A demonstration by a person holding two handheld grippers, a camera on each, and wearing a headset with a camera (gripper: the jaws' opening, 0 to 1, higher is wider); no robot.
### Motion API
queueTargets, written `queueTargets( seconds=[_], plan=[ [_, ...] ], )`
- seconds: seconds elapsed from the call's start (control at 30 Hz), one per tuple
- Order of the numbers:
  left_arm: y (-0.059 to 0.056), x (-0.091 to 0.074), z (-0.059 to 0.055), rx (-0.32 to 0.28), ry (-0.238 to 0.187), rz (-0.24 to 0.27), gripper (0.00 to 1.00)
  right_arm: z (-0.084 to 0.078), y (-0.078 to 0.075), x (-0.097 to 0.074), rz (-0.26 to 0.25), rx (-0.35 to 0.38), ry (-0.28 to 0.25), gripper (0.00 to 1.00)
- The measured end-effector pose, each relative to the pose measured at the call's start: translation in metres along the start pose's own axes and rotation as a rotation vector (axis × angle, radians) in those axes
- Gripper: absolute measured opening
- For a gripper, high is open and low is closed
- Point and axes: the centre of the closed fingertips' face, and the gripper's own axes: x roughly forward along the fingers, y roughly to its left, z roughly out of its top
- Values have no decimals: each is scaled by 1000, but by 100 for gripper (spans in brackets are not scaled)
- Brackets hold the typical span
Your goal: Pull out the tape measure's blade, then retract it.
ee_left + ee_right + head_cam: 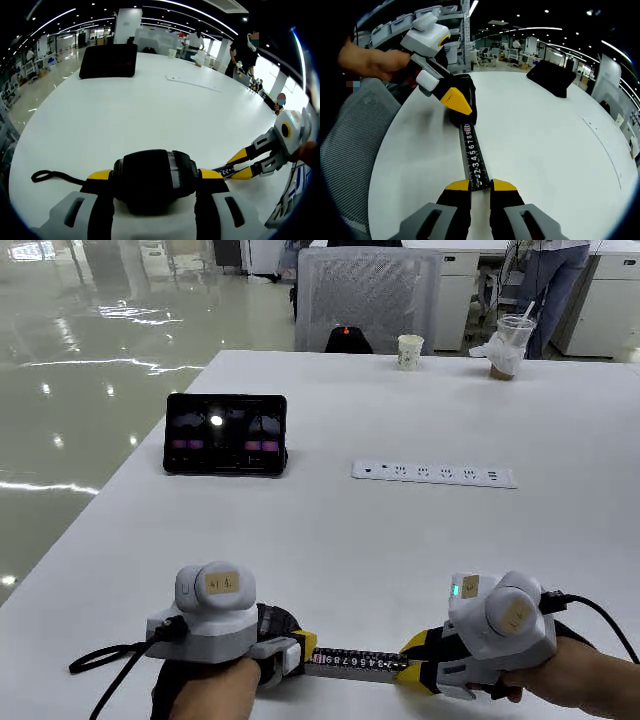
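Observation:
The black tape measure case point(281, 632) lies on the white table point(400, 540), with my left gripper point(298, 650) shut on it. In the left gripper view the case point(155, 175) fills the gap between the yellow-tipped jaws of the left gripper point(155, 196). A short length of black blade point(358, 660) with white numbers runs from the case to my right gripper point(410, 662), which is shut on the blade's end. In the right gripper view the blade point(471, 152) stretches from the right gripper point(480, 186) to the case point(466, 105). The case's wrist strap point(50, 176) trails on the table.
A dark tablet point(225, 434) stands at the middle left and a white power strip point(433, 473) lies at the middle right. A paper cup point(410, 351) and a plastic cup point(507, 345) stand at the far edge by a mesh chair point(368, 300). The table's left edge is near.

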Motion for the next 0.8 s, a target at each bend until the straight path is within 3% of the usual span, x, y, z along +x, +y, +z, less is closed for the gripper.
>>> queueTargets(
  seconds=[0.8],
  plan=[
    [0,0,0,-9,6,-10,61,21,3,21,3,-12,-24,10]
  ],
)
